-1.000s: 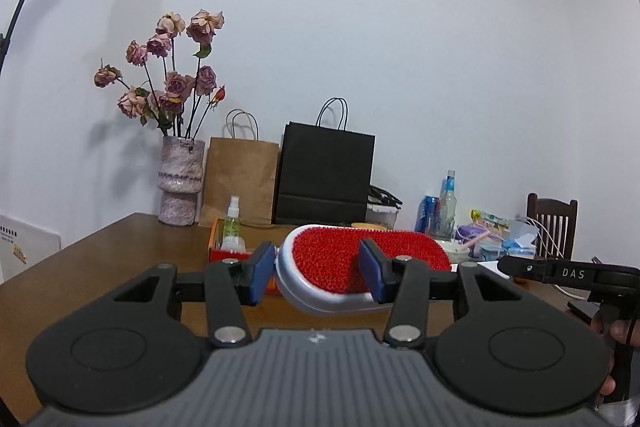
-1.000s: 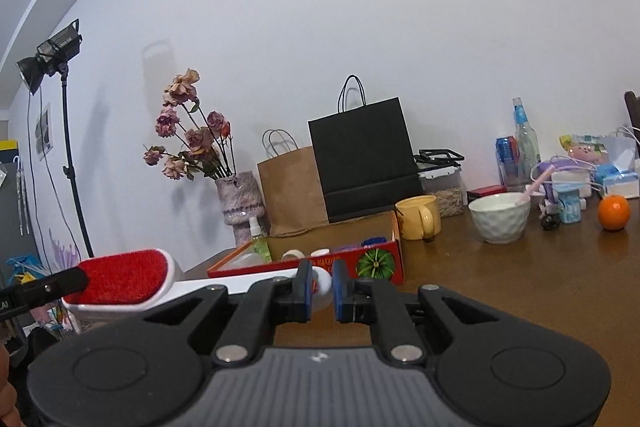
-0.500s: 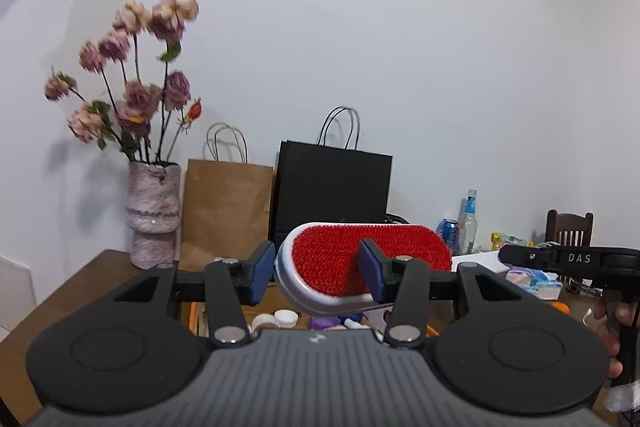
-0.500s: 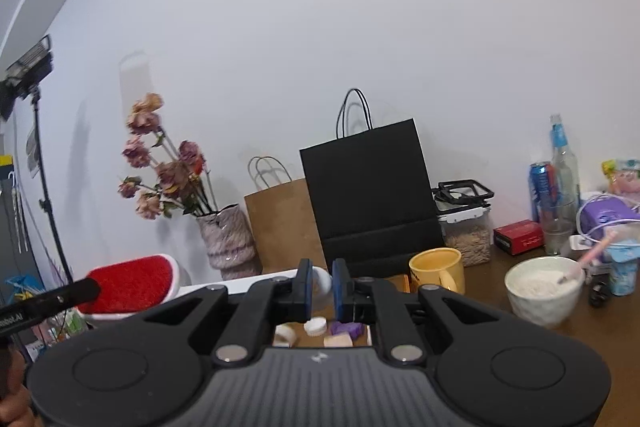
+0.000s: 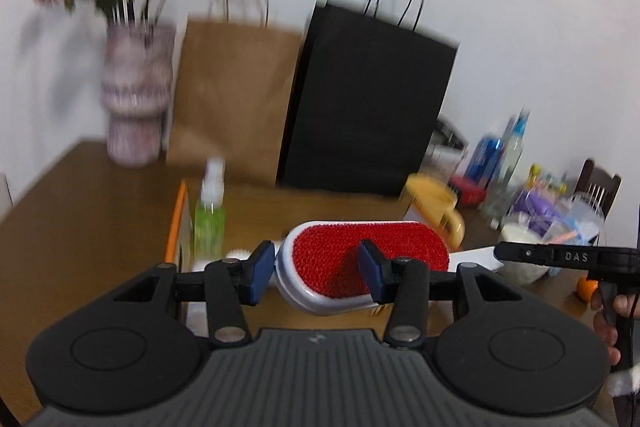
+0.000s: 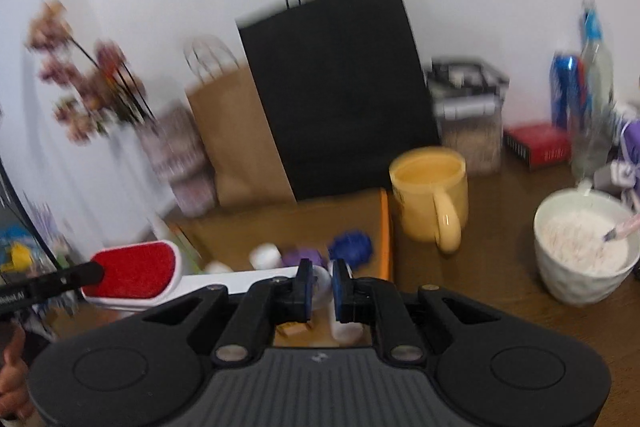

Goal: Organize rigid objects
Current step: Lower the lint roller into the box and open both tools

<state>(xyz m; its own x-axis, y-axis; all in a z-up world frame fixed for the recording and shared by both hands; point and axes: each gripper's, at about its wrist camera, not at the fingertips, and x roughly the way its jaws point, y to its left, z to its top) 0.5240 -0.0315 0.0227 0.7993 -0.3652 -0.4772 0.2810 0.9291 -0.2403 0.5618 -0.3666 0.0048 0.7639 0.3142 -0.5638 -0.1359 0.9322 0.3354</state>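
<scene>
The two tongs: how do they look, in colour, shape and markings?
Both the left tongs and the right tongs are matte black, with blue pads on their fingers, two round discs on a ribbed grey body, and silver pivot screws. White letters "DAS" mark the side of the right one.
</scene>
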